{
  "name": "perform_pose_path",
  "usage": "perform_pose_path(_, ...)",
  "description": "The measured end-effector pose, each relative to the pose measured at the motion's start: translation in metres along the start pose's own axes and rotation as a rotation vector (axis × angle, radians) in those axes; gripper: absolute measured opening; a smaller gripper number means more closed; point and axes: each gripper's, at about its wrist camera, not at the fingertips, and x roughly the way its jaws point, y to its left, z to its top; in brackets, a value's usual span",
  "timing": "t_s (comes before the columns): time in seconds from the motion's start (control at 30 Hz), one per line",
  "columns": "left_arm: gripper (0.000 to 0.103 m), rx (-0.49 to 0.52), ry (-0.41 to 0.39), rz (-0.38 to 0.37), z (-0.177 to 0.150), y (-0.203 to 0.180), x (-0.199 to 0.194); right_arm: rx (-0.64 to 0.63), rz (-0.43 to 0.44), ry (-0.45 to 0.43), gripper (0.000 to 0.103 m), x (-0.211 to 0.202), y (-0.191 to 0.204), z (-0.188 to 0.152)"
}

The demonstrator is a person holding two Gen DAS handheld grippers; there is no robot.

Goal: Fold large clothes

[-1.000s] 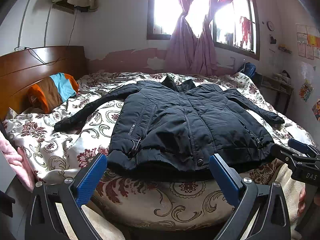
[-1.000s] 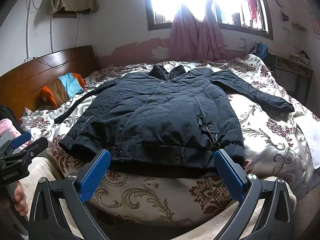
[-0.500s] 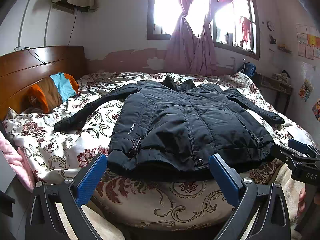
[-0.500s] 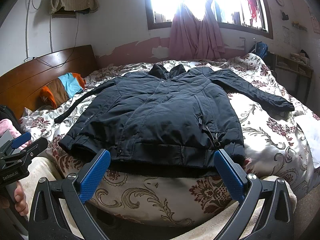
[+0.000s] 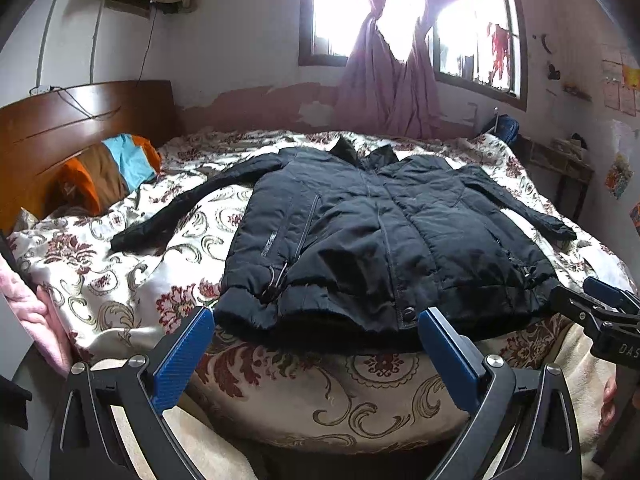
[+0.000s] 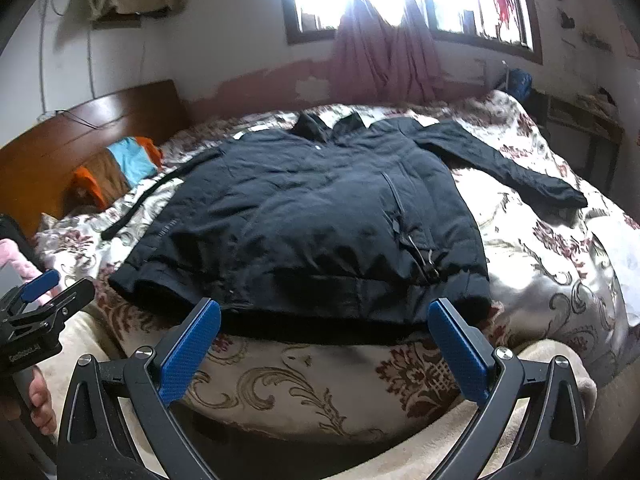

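Black jacket (image 5: 372, 236) lies spread flat, front up, on the floral bedspread (image 5: 120, 280). Hem sits at the near bed edge, collar toward the window (image 5: 340, 8); long axis runs near-to-far, away from both cameras. Sleeves are splayed out: one toward the headboard (image 5: 60, 128), the other (image 6: 508, 168) toward the far right side.

Left gripper (image 5: 316, 344): jaws wide apart, empty, hovering just short of the hem. Right gripper (image 6: 326, 332): jaws likewise spread, holding nothing, same standoff.

Judgement: folding not yet begun; first grasp is pending. To do it well, pinch only the outer fabric at a sleeve cuff or hem corner, avoid catching the bedspread beneath, and fold each sleeve across the chest before doubling hem to collar. Padded fabric will likely spring back; press creases down.
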Motion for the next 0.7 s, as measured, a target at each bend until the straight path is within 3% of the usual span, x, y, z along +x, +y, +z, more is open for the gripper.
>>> perform_pose_path(0.17, 0.103, -0.005, 0.061, 0.064, 0.003, 0.002, 0.022, 0.066, -0.049, 0.062, 0.102, 0.017, -0.018, 0.006)
perform_pose_path(0.3, 0.103, -0.007, 0.093, 0.079, 0.011, 0.001, 0.04, 0.153, -0.08, 0.051, 0.102, 0.026, -0.05, 0.015)
perform_pose_path(0.57, 0.103, 0.013, 0.136, 0.048, 0.046, -0.026, 0.084, 0.372, -0.192, 0.0, 0.102, 0.056, -0.141, 0.049)
perform_pose_path(0.7, 0.103, 0.003, 0.177, -0.009, 0.066, -0.048, 0.11, 0.478, -0.286, -0.048, 0.102, 0.071, -0.188, 0.068)
